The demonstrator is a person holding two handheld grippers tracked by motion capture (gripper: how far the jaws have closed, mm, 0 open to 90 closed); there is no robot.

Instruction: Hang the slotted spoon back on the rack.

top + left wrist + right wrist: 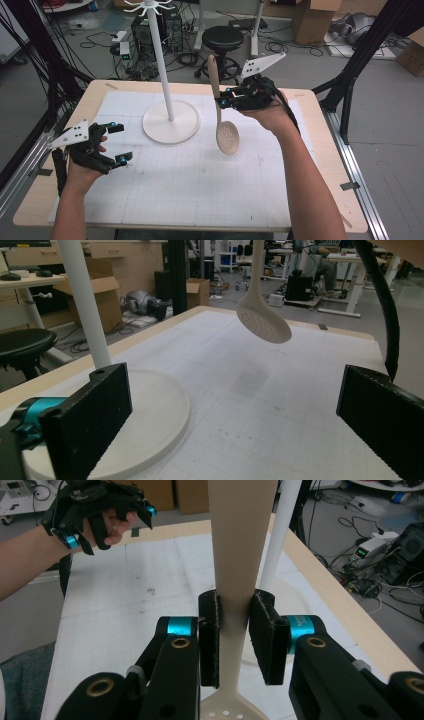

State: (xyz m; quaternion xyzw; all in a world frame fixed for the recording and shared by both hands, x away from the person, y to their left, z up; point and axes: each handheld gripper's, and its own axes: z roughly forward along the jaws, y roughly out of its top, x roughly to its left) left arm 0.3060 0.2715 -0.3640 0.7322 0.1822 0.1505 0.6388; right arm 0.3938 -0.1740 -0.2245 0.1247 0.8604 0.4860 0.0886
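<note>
Right gripper (223,98) is clamping the flat handle of a beige slotted spoon (226,135), jaws pressed on both faces of the handle at mid-length, as the right gripper view (235,630) confirms. Spoon (240,540) is hanging upright in the air, perforated bowl down, handle tip up, to the right of the white hook stand (170,107) and well above the gridded mat (200,185). Left gripper (117,142) is hovering low over the mat to the left of the stand, jaws spread wide with nothing between them; the left gripper view shows the stand's round base (150,425) just beyond its jaw and the spoon bowl (263,322) floating farther off.

Handling judgement: spoon is looking like light moulded plastic or wood, stiff, not fragile. Smooth handle could be slipping or pivoting between the pads, since the bowl end is carrying most of the weight below the grip. Holding across the flat faces, as now, is resisting twist best. A grip nearer the bowl would be cutting swing; a grip nearer the tip would be leaving more handle free if the end is meant for a hook at the stand's top (148,7).
</note>
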